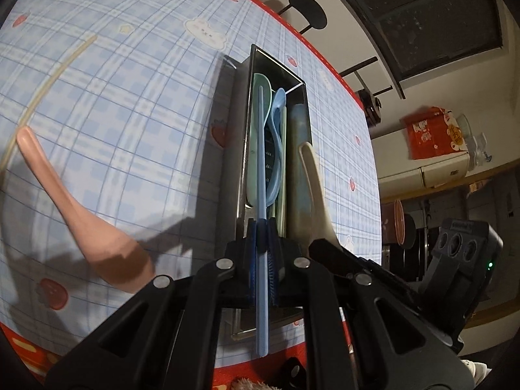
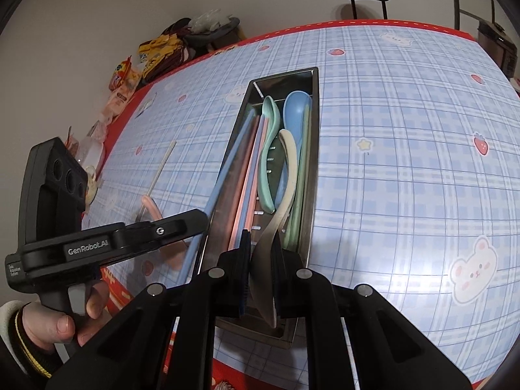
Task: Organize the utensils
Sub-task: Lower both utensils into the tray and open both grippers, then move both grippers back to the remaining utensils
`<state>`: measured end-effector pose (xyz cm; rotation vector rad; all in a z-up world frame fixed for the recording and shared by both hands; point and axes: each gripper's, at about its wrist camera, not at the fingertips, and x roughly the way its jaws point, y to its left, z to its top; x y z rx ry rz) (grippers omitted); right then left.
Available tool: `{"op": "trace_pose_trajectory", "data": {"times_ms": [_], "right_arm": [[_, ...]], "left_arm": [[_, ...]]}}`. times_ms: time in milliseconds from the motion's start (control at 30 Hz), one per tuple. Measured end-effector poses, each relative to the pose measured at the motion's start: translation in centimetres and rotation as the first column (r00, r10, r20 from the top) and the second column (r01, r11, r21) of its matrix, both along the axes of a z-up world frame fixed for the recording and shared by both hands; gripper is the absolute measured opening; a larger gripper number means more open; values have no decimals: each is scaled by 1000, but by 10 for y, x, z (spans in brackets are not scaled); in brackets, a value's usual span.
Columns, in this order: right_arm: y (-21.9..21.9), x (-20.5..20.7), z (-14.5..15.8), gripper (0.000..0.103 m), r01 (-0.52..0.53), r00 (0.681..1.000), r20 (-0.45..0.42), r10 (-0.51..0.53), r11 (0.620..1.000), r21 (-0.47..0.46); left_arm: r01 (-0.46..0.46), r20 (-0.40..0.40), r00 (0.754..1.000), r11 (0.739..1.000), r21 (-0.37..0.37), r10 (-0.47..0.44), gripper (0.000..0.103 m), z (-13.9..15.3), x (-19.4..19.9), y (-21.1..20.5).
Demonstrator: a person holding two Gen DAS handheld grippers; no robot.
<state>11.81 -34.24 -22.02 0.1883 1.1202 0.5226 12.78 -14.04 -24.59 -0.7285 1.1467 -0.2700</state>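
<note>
On the blue plaid tablecloth (image 1: 130,104), at the far left of the left wrist view, a cream chopstick (image 1: 48,81) lies loose, and beside it a pink spoon (image 1: 87,217), both well apart from the steel utensil tray (image 1: 242,149). Further right, the left gripper (image 1: 262,227) is pinched on a blue chopstick (image 1: 261,169), whose far end reaches over the tray's contents. Right of that, the right gripper (image 2: 261,250) is clamped on the bowl end of a cream spoon (image 2: 287,169), its handle arching over the mint spoon (image 2: 271,136) and blue spoon (image 2: 295,110) already in the tray.

The step in hand looks like setting both held pieces into the tray. Next, each gripper probably needs to lower its piece parallel with the tray's long side and part its jaws, taking care that the chopstick clears the near rim. The pink spoon and loose chopstick remain to be collected.

Readable writing: "GenRobot.AI" on the left gripper's body in the right wrist view; smaller text beside it is too small to read.
</note>
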Motion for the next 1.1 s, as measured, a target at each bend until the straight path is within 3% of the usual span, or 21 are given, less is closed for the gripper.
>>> {"op": "trace_pose_trajectory", "data": {"times_ms": [467, 533, 567, 633, 667, 700, 867, 967, 1000, 1033, 1100], "right_arm": [[0, 9, -5, 12, 0, 1000, -1, 0, 1000, -15], [1, 8, -2, 13, -3, 1000, 8, 4, 1000, -17], [1, 8, -1, 13, -5, 1000, 14, 5, 1000, -20], [1, 6, 5, 20, -7, 999, 31, 7, 1000, -28], [-1, 4, 8, 33, -1, 999, 46, 2, 999, -33], [-3, 3, 11, 47, 10, 998, 61, -8, 999, -37], [-13, -1, 18, 78, 58, 995, 87, -54, 998, -37], [-18, -1, 18, 89, 91, 992, 88, -88, 995, -29], [-20, 0, 18, 93, 101, 991, 90, -98, 995, -27], [-20, -1, 19, 96, 106, 990, 96, -103, 994, -27], [-16, -3, 20, 97, 121, 985, 128, -113, 991, -58]], "left_arm": [[-22, -21, 1000, 1000, 9, 22, 9, -10, 6, -5], [-16, -14, 1000, 1000, 15, 16, 12, -8, 6, -6], [-12, -7, 1000, 1000, 17, 12, 19, -6, 6, -5], [-8, 22, 1000, 1000, 28, 8, 31, 2, 5, -4], [-13, 36, 999, 999, 46, 11, 40, 6, 4, -1], [-18, 48, 999, 998, 56, 16, 43, 10, 3, 1], [-57, 89, 995, 994, 91, 49, 58, 22, -7, 21], [-83, 97, 993, 989, 122, 71, 67, 26, -14, 34], [-96, 93, 992, 986, 133, 84, 74, 27, -17, 40], [-108, 91, 991, 984, 141, 96, 89, 27, -18, 45], [-142, 82, 988, 976, 163, 130, 93, 27, -24, 56]]}}
